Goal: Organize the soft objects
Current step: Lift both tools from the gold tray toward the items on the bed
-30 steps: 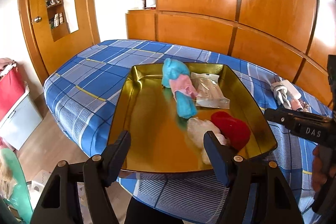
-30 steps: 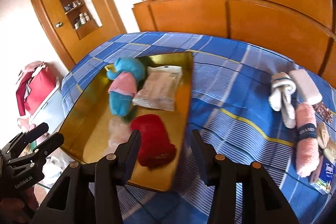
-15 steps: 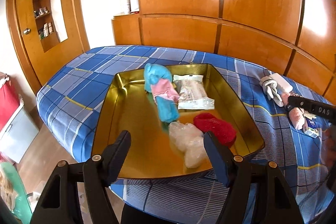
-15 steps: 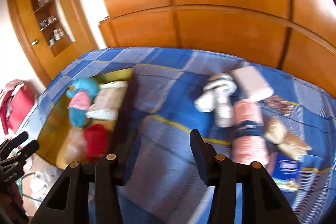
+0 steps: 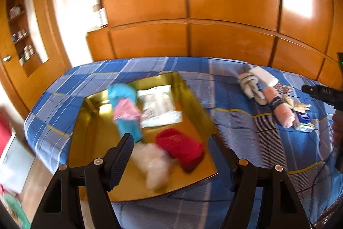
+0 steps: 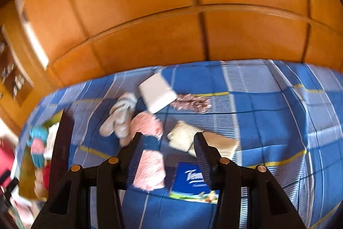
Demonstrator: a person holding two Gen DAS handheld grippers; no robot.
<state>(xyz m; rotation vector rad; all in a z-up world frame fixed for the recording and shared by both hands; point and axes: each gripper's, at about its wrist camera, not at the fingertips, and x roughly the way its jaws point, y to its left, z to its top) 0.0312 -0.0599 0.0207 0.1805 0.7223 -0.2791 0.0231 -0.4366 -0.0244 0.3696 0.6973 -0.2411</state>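
Observation:
A gold tray [image 5: 90, 143] lies on the blue plaid bed and holds a blue-and-pink plush [image 5: 125, 108], a clear packet [image 5: 159, 107], a red cloth [image 5: 180, 147] and a white fluffy bundle [image 5: 153, 164]. My left gripper [image 5: 170, 146] is open and empty above the tray's near end. My right gripper [image 6: 167, 147] is open and empty above a pink rolled towel [image 6: 148, 143], a cream cloth [image 6: 182, 138] and a blue tissue pack [image 6: 191, 184]. Grey socks [image 6: 121, 115] and a white pad [image 6: 156, 92] lie beyond.
A patterned cloth [image 6: 190, 102] lies by the white pad. Wooden wardrobe panels [image 6: 171, 35] stand behind the bed. The right gripper's tip [image 5: 321, 92] shows at the right edge of the left wrist view. The floor and a red box [image 5: 5, 132] are to the left.
The right gripper has swung right from the tray to above the pile of loose soft items. The left gripper has turned right, so the tray now sits left of centre. Both stayed open.

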